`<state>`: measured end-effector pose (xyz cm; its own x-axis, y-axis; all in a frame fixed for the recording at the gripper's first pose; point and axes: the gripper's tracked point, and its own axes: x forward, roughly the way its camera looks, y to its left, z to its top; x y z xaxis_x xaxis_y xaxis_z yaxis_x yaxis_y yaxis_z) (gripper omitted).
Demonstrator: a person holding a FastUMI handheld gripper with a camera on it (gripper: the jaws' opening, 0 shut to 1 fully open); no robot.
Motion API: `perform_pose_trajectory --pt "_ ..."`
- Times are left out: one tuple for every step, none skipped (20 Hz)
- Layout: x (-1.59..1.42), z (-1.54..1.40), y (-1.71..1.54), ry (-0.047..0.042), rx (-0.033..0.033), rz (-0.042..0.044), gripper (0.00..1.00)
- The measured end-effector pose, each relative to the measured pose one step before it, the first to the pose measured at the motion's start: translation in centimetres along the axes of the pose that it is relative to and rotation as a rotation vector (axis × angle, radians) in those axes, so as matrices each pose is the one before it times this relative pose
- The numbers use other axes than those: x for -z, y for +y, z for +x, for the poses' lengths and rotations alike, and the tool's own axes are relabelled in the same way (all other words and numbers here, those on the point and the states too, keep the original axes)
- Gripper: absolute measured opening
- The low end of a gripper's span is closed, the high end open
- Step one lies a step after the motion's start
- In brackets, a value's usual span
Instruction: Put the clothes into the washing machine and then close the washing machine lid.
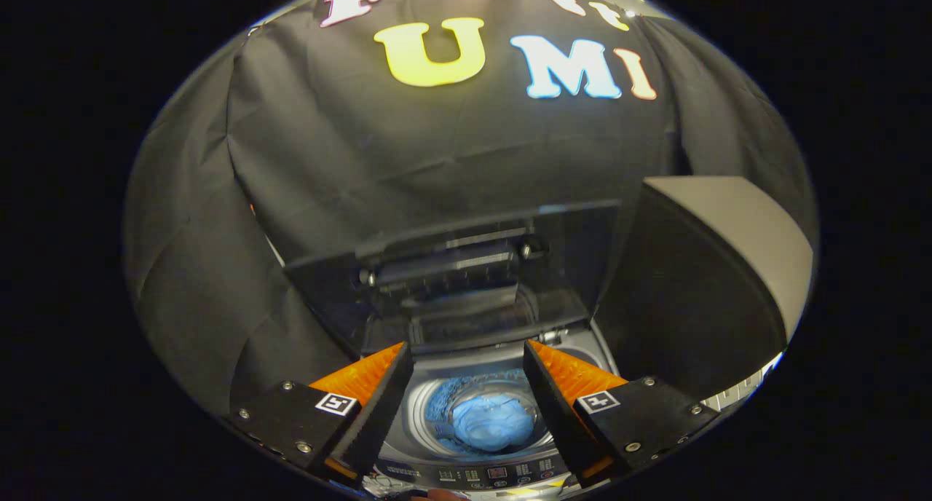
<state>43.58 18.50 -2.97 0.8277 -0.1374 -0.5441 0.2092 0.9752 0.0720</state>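
Blue clothes [491, 422] bunched in the washer [582, 344] drum, seen down between my fingers. Lid [466, 268] up, folded back at 12 o'clock past the drum. My tongs [466, 359] spread wide, holding nothing, above the opening. Grey box [721, 268] at 2 o'clock beside the washer.

a blue cloth [491, 422] lay bunched at the bottom of the washer [477, 406] drum. the washer's dark lid [466, 268] stood open, folded upright behind the drum opening.
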Motion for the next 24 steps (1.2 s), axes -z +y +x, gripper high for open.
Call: perform_pose_trajectory --pt "-1.638 -0.217 -0.155 -0.02221 0.01362 -0.00756 0.94" --pt "-1.419 0.089 0.020 -0.01917 0.00798 -0.00795 0.94" --pt "-1.410 0.293 0.050 -0.01648 0.00502 -0.00385 0.94" --pt "-1.216 0.415 0.134 -0.01542 0.00066 -0.00109 0.94" --pt "-1.089 0.488 0.257 -0.01068 -0.00412 -0.00100 0.94" --pt "-0.890 0.680 0.267 -0.00971 -0.00208 -0.00923 0.94" --pt "-0.412 0.908 -0.029 0.01124 0.00280 -0.01667 0.94" --pt "-0.501 0.667 -0.065 0.01259 0.00816 -0.02092 0.94" --pt "-0.496 0.969 -0.033 0.01107 0.00254 -0.02078 0.94" --pt "-0.417 0.981 0.060 0.00933 -0.00424 -0.01380 0.94" --pt "-0.442 0.875 0.206 0.00282 -0.00843 -0.00538 0.94" --pt "-0.223 1.141 0.452 0.00576 -0.01540 -0.00629 0.95" --pt "0.077 0.875 -0.012 0.01977 -0.00658 -0.00976 0.94" --pt "0.203 0.970 -0.135 0.02186 -0.00230 -0.01414 0.95" --pt "0.188 0.829 -0.046 0.02062 -0.00601 -0.01609 0.95" --pt "0.139 0.788 -0.057 0.01416 -0.00732 -0.01274 0.94" --pt "0.108 0.568 0.239 0.00643 -0.01590 -0.00552 0.95" --pt "0.296 0.550 0.203 0.00745 -0.01017 -0.00663 0.94" --pt "0.384 0.455 0.065 0.01616 -0.00371 -0.01115 0.94" --pt "0.594 0.332 0.253 0.01619 -0.00360 -0.01250 0.94" --pt "0.339 0.226 0.024 0.00951 -0.00244 -0.01293 0.95" --pt "0.412 0.069 0.131 0.00176 -0.00618 -0.00041 0.95" --pt "-0.057 0.092 0.085 -0.00626 -0.00703 0.01948 0.95" --pt "0.536 -0.044 -0.409 0.00283 -0.00147 0.02703 0.95"
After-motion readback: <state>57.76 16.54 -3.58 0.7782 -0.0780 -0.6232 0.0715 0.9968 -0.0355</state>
